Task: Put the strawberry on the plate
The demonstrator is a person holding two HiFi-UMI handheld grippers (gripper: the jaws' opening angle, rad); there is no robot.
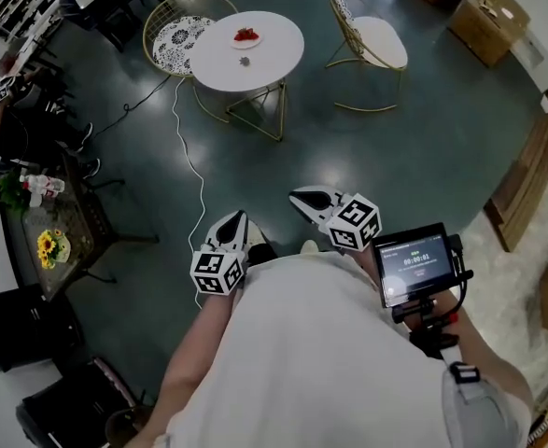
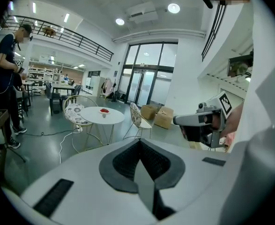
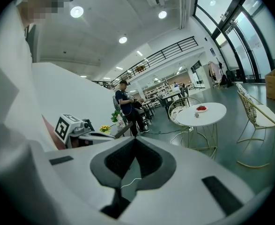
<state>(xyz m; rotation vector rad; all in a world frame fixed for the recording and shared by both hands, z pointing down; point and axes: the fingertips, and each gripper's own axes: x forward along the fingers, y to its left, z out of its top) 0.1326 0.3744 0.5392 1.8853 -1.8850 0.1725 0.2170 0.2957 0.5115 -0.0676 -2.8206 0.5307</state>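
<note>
Strawberry (image 1: 246, 35): a red lump on the 1 small plate (image 1: 257, 41), far side of the 1 round white table (image 1: 274, 49). Too small to count whether that is one berry or several. 1 small grey object (image 1: 245, 62) sits on the tabletop just beside the plate; can't identify it.

2 chairs with gold wire frames: a patterned cushion one (image 1: 182, 34) touching the table's left edge, and a white cushion one (image 1: 376, 40) off to the right, apart from the table.

2 grippers, both held close to the person's body, well apart from the table. Left gripper (image 1: 238, 217): jaws closed together, nothing between them. Right gripper (image 1: 299, 198): jaws also together, empty. Each carries 1 marker cube. Both point roughly toward the table.

1 small screen (image 1: 414, 261) is mounted by the right hand. 1 white cable (image 1: 195, 171) runs across the dark floor from the table toward the person. 1 dark side table at left has yellow flowers (image 1: 48, 245). 1 person (image 2: 6, 78) stands at the left in the left gripper view.
</note>
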